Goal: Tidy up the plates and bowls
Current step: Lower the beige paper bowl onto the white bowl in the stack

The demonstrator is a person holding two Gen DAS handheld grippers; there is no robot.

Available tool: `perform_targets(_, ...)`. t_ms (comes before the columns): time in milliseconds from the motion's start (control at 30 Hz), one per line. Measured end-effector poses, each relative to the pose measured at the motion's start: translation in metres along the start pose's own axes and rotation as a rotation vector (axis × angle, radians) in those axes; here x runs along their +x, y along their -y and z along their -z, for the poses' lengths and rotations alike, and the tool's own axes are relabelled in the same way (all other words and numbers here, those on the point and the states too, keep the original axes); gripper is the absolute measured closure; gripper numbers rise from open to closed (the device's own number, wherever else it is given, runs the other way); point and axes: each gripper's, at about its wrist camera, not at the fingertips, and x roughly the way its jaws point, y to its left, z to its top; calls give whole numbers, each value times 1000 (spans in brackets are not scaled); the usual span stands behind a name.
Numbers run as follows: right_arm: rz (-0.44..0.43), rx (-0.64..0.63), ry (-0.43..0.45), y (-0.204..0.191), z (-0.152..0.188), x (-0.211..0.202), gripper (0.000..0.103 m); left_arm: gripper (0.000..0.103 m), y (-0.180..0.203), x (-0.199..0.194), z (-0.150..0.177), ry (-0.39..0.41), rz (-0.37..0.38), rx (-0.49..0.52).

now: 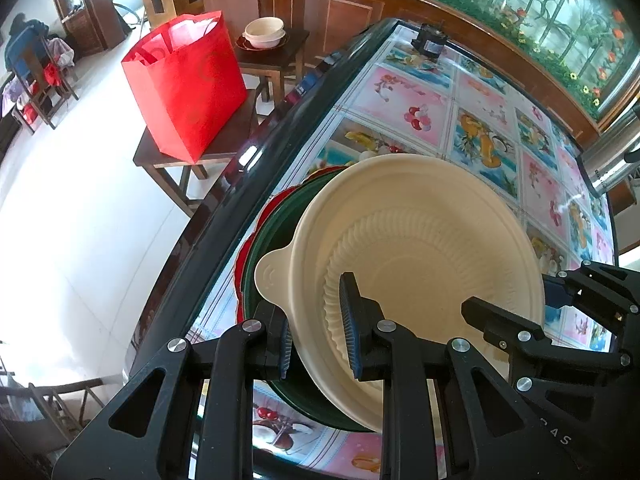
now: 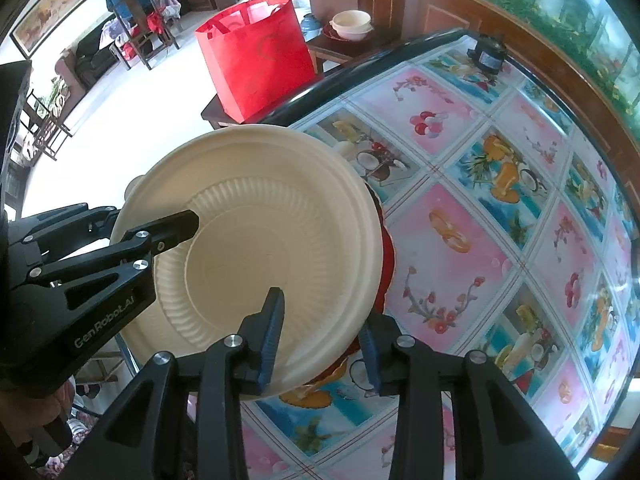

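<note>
While the cream bowl sat on the stacked green plate and red plate near the table edge, the left gripper was closed narrow on its rim beside the tab handle. The right gripper straddled the opposite rim with its jaws apart, and the outer pad looked clear of the wall. So the bowl lay between the two hands, and only the left one held it.
</note>
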Motion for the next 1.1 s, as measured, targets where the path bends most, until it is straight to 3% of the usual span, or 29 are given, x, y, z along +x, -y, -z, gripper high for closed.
perform_targets(1100, -27, 8, -8, -2, 3, 0, 62, 82, 1, 12, 13, -6, -32, 37)
